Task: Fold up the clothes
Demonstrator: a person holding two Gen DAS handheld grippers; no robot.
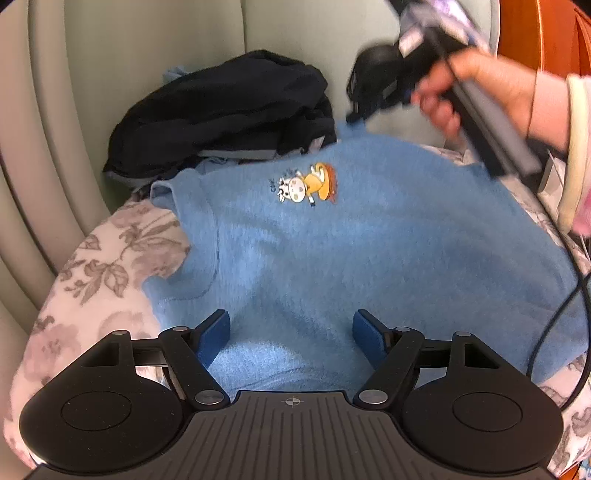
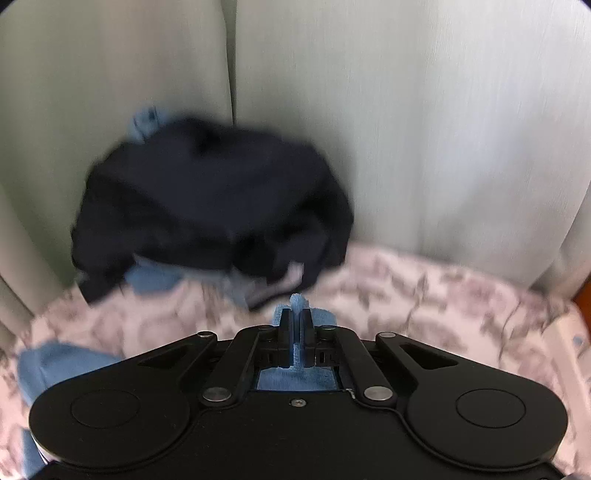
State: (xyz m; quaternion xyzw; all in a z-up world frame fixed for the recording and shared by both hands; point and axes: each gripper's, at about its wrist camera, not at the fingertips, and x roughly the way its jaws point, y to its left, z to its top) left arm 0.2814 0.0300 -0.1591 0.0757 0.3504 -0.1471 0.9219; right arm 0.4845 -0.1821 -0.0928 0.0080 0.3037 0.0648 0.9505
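A fluffy light-blue sweater point(image 1: 332, 251) with a small cartoon cow patch point(image 1: 304, 184) lies spread on the floral cover. My left gripper point(image 1: 291, 334) hovers open over its near edge, blue pads wide apart with nothing between them. In the left wrist view a hand holds my right gripper point(image 1: 356, 116) at the sweater's far edge, lifting it. In the right wrist view that right gripper point(image 2: 296, 319) is shut, with a tuft of the blue sweater point(image 2: 297, 301) pinched between its fingers. That view is motion-blurred.
A heap of dark navy clothes point(image 1: 225, 110) with pale blue pieces under it sits at the back against the grey-green cushions point(image 1: 110, 74). The floral cover point(image 1: 92, 280) shows left of the sweater. A black cable point(image 1: 554, 321) crosses the right side. Orange wood point(image 1: 535, 29) stands at far right.
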